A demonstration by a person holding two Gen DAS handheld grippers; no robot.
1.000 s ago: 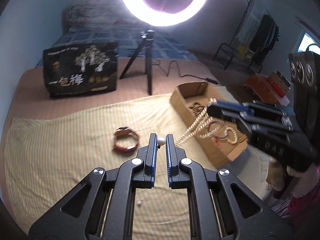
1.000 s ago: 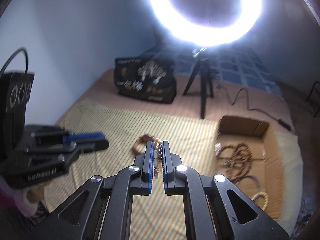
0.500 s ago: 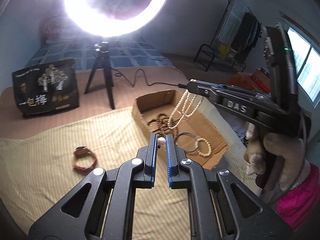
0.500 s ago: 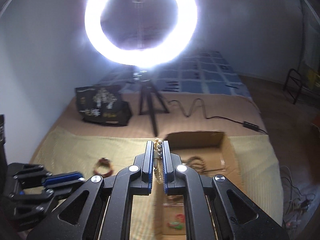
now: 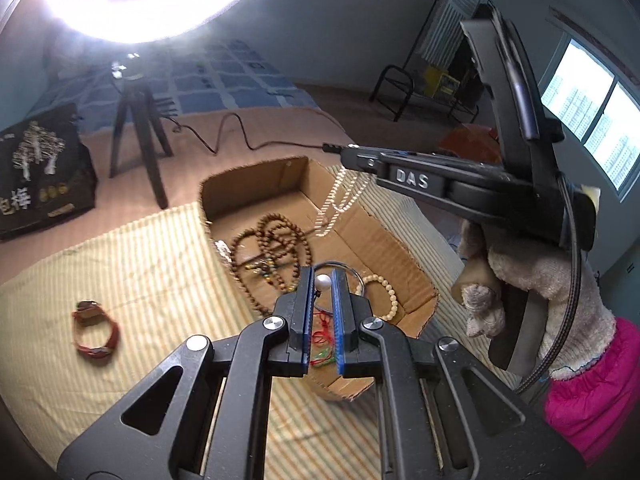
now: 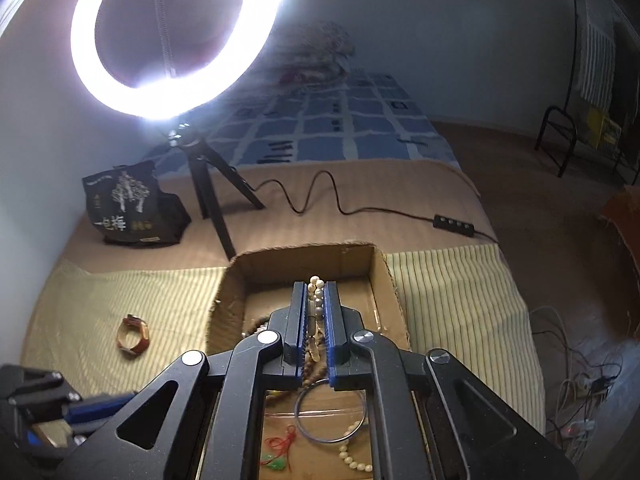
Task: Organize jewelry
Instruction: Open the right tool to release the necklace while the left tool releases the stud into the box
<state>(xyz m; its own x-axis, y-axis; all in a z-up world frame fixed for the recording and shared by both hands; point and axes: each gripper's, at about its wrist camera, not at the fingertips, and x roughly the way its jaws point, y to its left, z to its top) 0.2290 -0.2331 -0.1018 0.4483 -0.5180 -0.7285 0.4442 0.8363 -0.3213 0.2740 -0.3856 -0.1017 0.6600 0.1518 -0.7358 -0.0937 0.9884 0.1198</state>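
Note:
My left gripper (image 5: 322, 280) is shut on a small white pearl (image 5: 322, 281), held above the near end of the open cardboard box (image 5: 256, 178). My right gripper (image 6: 316, 286) is shut on a cream bead necklace (image 6: 315, 283); in the left wrist view it (image 5: 335, 148) hangs the necklace (image 5: 338, 204) over the box's far half. The box holds a brown bead strand (image 5: 276, 240), a thin bangle (image 6: 330, 412), a cream bead bracelet (image 5: 386, 292) and a red-and-green cord charm (image 6: 280, 450). A red-brown watch-like band (image 5: 96, 328) lies on the striped cloth to the left.
The striped yellow cloth (image 5: 140, 256) covers a bed. A ring light on a black tripod (image 6: 212, 200) stands behind the box, with its cable (image 6: 320, 196) trailing right. A black printed bag (image 6: 128, 208) sits at the back left. The bed edge drops at right.
Both grippers have moved right and forward over the box. The necklace now hangs above the box's inside, and the pearl is over its near end.

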